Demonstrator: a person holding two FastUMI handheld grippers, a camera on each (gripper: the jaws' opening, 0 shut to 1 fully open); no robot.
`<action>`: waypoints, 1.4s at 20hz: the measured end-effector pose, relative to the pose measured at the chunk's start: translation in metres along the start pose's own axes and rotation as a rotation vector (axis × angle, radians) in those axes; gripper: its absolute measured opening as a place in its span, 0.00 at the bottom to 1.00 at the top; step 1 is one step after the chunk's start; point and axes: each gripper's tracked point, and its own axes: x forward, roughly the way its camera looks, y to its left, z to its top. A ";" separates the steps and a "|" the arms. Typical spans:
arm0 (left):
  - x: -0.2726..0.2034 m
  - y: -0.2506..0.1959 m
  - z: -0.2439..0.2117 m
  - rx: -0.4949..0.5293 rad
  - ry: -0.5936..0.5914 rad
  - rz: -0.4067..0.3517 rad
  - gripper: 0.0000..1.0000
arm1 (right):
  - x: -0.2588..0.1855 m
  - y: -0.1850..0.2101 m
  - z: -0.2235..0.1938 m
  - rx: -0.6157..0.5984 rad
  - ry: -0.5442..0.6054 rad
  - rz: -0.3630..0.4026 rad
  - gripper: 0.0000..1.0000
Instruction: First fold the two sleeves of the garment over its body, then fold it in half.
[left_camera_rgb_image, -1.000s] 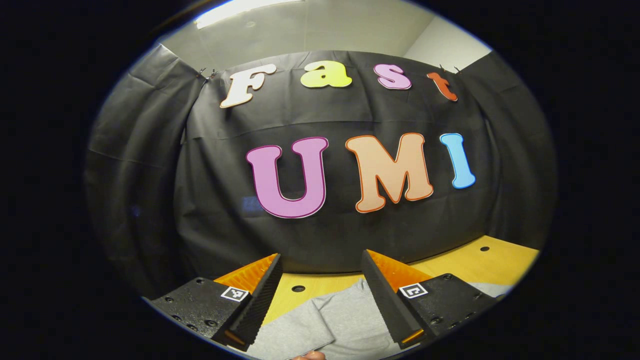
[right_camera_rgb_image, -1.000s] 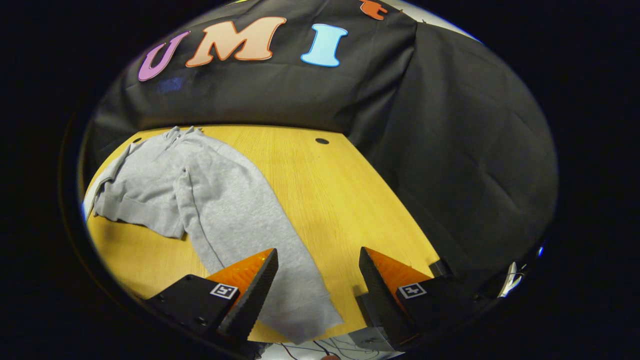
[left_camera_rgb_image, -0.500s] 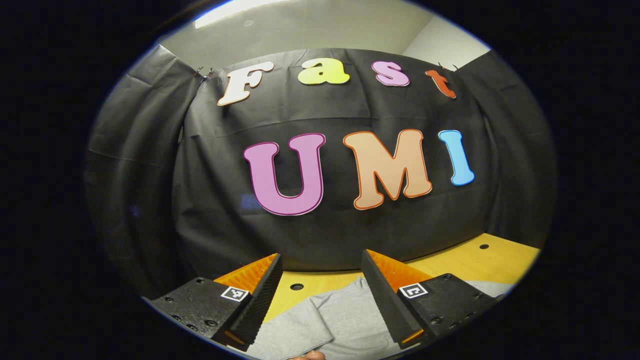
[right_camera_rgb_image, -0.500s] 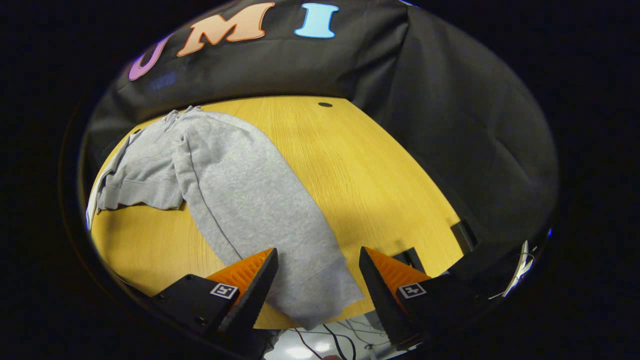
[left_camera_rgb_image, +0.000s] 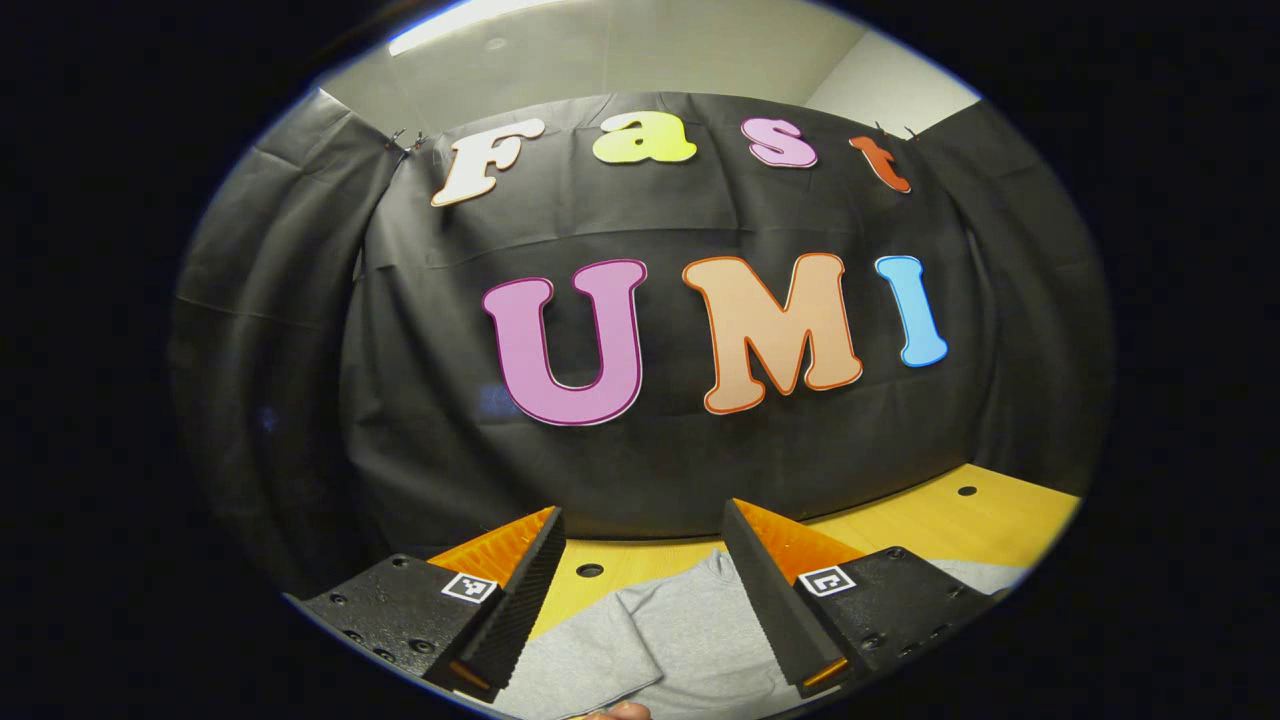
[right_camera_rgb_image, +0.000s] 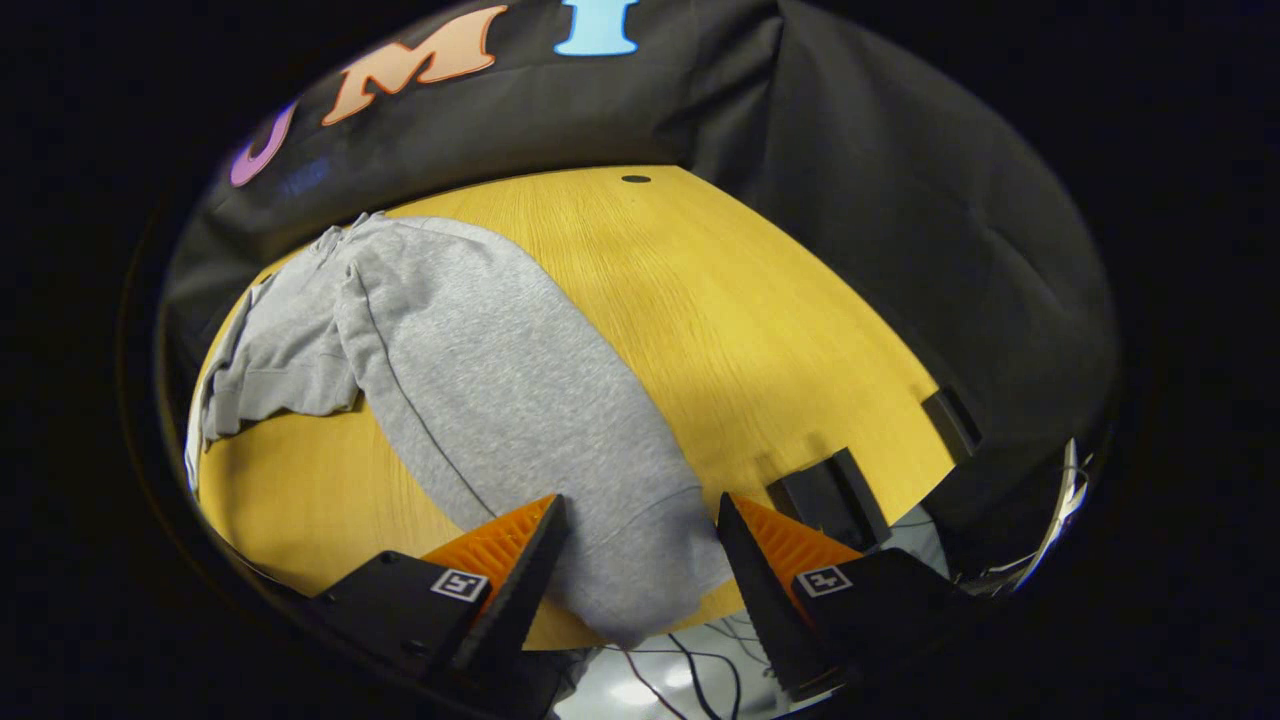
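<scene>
Both grippers spread: right gripper (right_camera_rgb_image: 640, 540) over sleeve (right_camera_rgb_image: 500, 390), apparently untouched; left gripper (left_camera_rgb_image: 640, 560) level.

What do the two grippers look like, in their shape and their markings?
The left gripper and the right gripper look alike. Each has two wedge-shaped fingers that taper to a point, with ridged inner faces. Each finger sits on a black block with small screw holes, and each block carries a small square black-and-white marker.
</scene>
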 end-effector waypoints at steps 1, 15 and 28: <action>-0.001 0.000 -0.001 -0.003 0.003 0.001 0.93 | 0.002 0.000 0.000 0.022 0.006 0.000 0.90; -0.007 0.018 0.000 0.006 -0.003 0.047 0.93 | -0.008 0.021 0.049 0.166 -0.057 0.035 0.03; -0.023 0.062 0.002 -0.001 -0.005 0.146 0.93 | -0.017 0.080 0.176 0.197 -0.223 0.162 0.03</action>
